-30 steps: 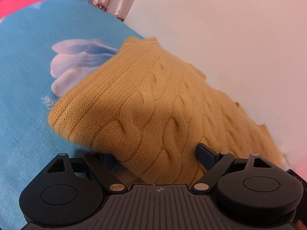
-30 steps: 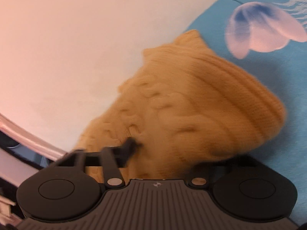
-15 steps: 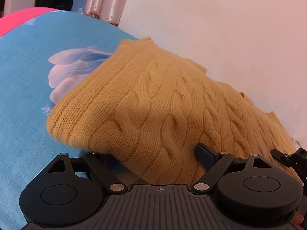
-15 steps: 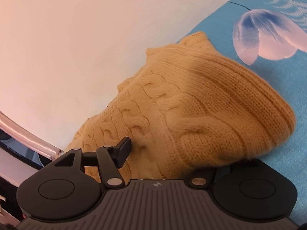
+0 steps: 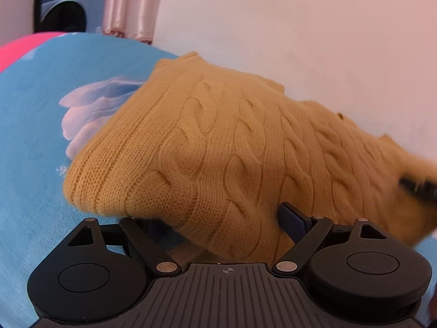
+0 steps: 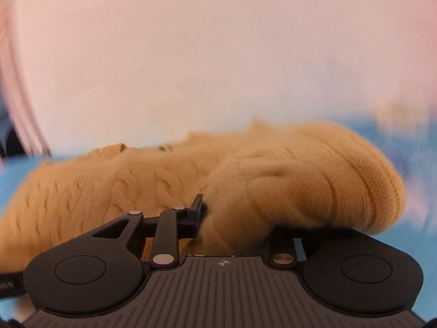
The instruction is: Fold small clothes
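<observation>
A mustard-yellow cable-knit sweater [image 5: 224,142] lies on a blue flowered cloth [image 5: 35,125] beside a white wall. My left gripper [image 5: 218,218] is shut on the sweater's ribbed hem, which drapes over the fingers and hides the left one. My right gripper [image 6: 240,218] is shut on another bunched part of the sweater [image 6: 300,180]; only its left finger [image 6: 195,213] shows. The right wrist view is motion-blurred. A dark edge of the right gripper [image 5: 418,187] shows at the far right of the left wrist view.
A white wall [image 5: 300,27] runs along the far side of the cloth. Pink curtains [image 5: 131,2] and a washing machine [image 5: 65,11] stand at the back left. A pink edge [image 5: 16,49] borders the cloth at the left.
The right gripper has swung sharply, carrying its bunched part of the sweater; its view now looks level along the cloth. The left gripper has lifted and tilted slightly, still holding the hem.
</observation>
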Demonstrator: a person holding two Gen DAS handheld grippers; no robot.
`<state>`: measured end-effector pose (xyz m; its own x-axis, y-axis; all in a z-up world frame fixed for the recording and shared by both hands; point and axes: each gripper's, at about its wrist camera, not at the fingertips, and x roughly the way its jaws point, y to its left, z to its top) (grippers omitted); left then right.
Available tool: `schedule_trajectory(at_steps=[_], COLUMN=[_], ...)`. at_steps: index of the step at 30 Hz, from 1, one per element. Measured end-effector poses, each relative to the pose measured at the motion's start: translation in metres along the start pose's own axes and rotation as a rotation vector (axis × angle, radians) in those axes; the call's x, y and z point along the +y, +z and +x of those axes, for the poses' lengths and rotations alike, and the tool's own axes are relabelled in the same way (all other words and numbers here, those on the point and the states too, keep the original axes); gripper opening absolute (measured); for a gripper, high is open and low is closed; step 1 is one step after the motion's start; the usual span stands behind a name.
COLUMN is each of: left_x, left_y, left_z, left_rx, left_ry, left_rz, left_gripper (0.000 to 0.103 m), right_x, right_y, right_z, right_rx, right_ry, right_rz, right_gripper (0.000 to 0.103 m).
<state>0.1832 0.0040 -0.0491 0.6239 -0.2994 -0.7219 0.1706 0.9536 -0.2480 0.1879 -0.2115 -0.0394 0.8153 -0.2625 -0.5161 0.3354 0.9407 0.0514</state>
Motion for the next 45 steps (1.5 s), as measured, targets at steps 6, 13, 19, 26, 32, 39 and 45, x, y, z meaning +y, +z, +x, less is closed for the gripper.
schedule_trajectory(at_steps=[6, 13, 19, 26, 32, 39, 45], left_x=[0.063, 0.160, 0.193, 0.165, 0.139, 0.111, 0.066], left_y=[0.003, -0.032, -0.029, 0.009, 0.027, 0.072, 0.113], left_z=[-0.030, -0.118, -0.142, -0.138, -0.133, -0.120, -0.076], left_rx=[0.094, -0.029, -0.050, -0.069, -0.094, -0.090, -0.051], left_ry=[-0.182, -0.067, 0.053, 0.017, 0.029, 0.085, 0.119], left_rz=[-0.199, -0.293, -0.300, -0.208, -0.129, -0.028, 0.074], left_gripper=[0.103, 0.103, 0.103, 0.103, 0.103, 0.103, 0.103], right_x=[0.124, 0.213, 0.224, 0.241, 0.245, 0.244, 0.235], right_y=[-0.016, -0.129, -0.139, -0.105, -0.094, -0.123, -0.131], right_z=[-0.039, -0.047, -0.041, -0.034, -0.036, -0.032, -0.046], right_rx=[-0.340, -0.486, -0.473, -0.438, -0.471, -0.459, -0.439], right_ry=[-0.083, 0.024, -0.001, 0.014, -0.003, 0.006, 0.053], right_rz=[-0.748, -1.398, -1.443, -1.298, -1.252, -1.295, -1.280], right_gripper=[0.030, 0.029, 0.030, 0.030, 0.030, 0.032, 0.029])
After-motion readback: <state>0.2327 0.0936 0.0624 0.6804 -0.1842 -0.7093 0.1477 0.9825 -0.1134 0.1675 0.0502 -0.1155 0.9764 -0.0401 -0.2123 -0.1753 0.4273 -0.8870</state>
